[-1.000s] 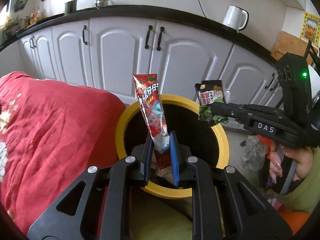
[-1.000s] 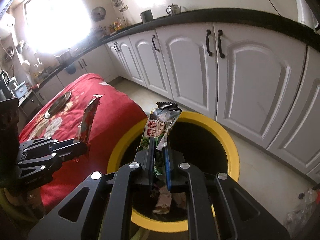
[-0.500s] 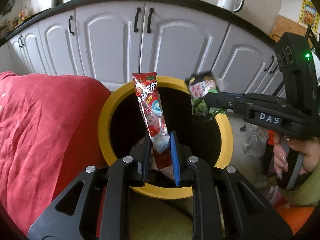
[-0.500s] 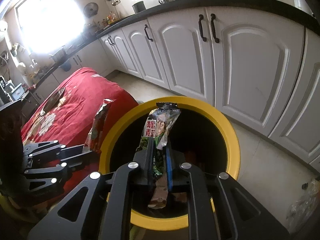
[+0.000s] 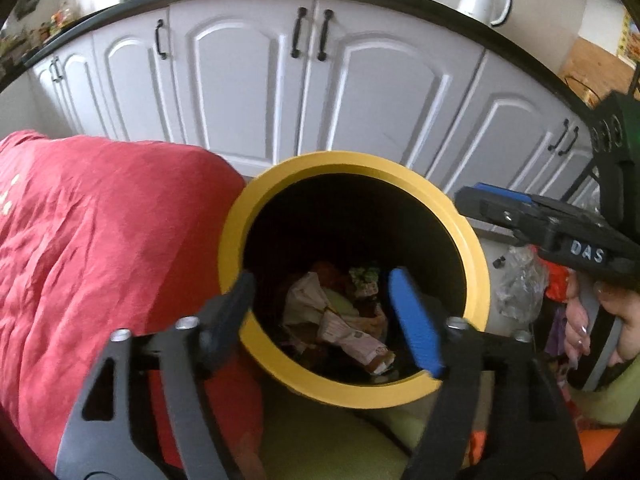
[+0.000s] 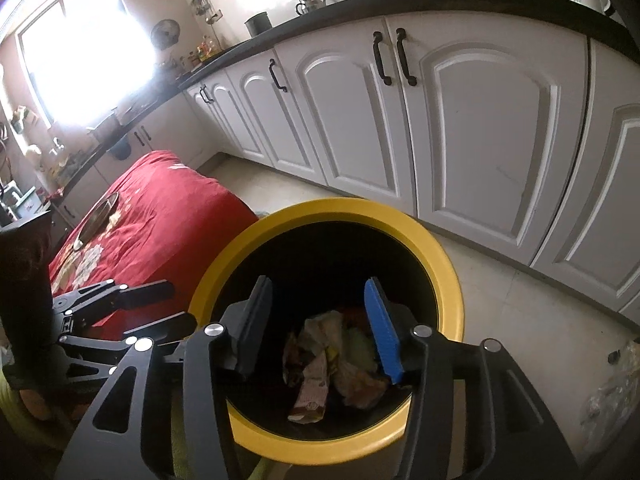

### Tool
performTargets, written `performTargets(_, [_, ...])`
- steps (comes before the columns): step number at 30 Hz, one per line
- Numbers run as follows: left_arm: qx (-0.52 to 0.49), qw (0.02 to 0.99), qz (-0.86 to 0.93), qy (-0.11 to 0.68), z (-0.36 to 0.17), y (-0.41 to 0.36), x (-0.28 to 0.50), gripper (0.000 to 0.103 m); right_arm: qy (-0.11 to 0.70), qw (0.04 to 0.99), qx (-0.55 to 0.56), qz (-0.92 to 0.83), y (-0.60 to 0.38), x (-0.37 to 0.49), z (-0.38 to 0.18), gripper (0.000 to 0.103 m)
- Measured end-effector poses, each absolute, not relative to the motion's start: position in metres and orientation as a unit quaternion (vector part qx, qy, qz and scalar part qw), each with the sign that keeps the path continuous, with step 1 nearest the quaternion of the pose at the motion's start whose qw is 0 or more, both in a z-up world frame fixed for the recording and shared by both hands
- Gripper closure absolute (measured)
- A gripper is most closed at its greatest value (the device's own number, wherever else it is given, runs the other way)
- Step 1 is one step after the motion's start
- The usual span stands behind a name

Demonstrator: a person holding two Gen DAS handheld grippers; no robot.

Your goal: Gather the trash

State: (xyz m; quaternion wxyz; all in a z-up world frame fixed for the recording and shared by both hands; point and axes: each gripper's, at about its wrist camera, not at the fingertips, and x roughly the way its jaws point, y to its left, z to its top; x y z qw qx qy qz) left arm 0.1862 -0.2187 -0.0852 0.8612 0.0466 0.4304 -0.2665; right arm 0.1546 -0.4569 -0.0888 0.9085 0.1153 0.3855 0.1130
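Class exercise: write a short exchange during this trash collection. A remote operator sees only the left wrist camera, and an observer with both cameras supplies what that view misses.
Operator: My view shows the right gripper only side-on. Is it open?
Observer: Yes. The right wrist view shows it open and empty, with its fingers spread above the yellow bin.
Operator: Is anything lying on the red cloth beyond my frame?
Observer: A metal dish lies on its far end, toward a bright window.
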Motion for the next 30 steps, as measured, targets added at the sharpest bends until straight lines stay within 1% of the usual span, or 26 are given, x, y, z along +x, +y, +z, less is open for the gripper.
performTargets(1, [0.043, 0.863, -0.263, 0.43, -0.084, -0.216, 0.187, 0.023, 0.384, 0.91, 0.114, 0.11, -0.456, 0.154, -0.088, 0.046])
performTargets(2, [0.037, 0.865, -0.257, 0.429, -0.082, -0.212, 0.188, 0.021, 0.381, 0.911, 0.113, 0.107, -0.455, 0.153, -0.086, 0.043])
performTargets(4, [0.024, 0.87, -0.246, 0.427, -0.077, -0.202, 0.189, 0.012, 0.375, 0.915, 0.107, 0.102, -0.451, 0.151, -0.082, 0.029])
performTargets(5, [0.017, 0.873, -0.239, 0.425, -0.075, -0.197, 0.189, 0.011, 0.373, 0.917, 0.103, 0.1, -0.45, 0.151, -0.079, 0.026])
performTargets(7, [0.013, 0.881, -0.221, 0.417, -0.069, -0.186, 0.188, 0.011, 0.368, 0.921, 0.092, 0.093, -0.444, 0.149, -0.074, 0.014])
performTargets(10, [0.015, 0.893, -0.198, 0.404, -0.059, -0.17, 0.185, 0.011, 0.366, 0.923, 0.073, 0.094, -0.431, 0.148, -0.066, 0.009])
performTargets(12, [0.006, 0.898, -0.183, 0.399, -0.054, -0.156, 0.183, 0.011, 0.372, 0.922, 0.058, 0.087, -0.419, 0.147, -0.064, 0.007])
performTargets(15, [-0.003, 0.906, -0.163, 0.39, -0.045, -0.136, 0.179, 0.011, 0.378, 0.92, 0.042, 0.1, -0.397, 0.14, -0.06, 0.007])
performTargets(23, [-0.005, 0.93, -0.126, 0.345, -0.025, -0.094, 0.154, 0.011, 0.327, 0.937, -0.02, 0.122, -0.336, 0.109, -0.03, 0.006])
performTargets(30, [-0.011, 0.946, -0.117, 0.304, -0.012, -0.071, 0.127, 0.011, 0.285, 0.951, -0.009, 0.119, -0.313, 0.089, -0.013, 0.006])
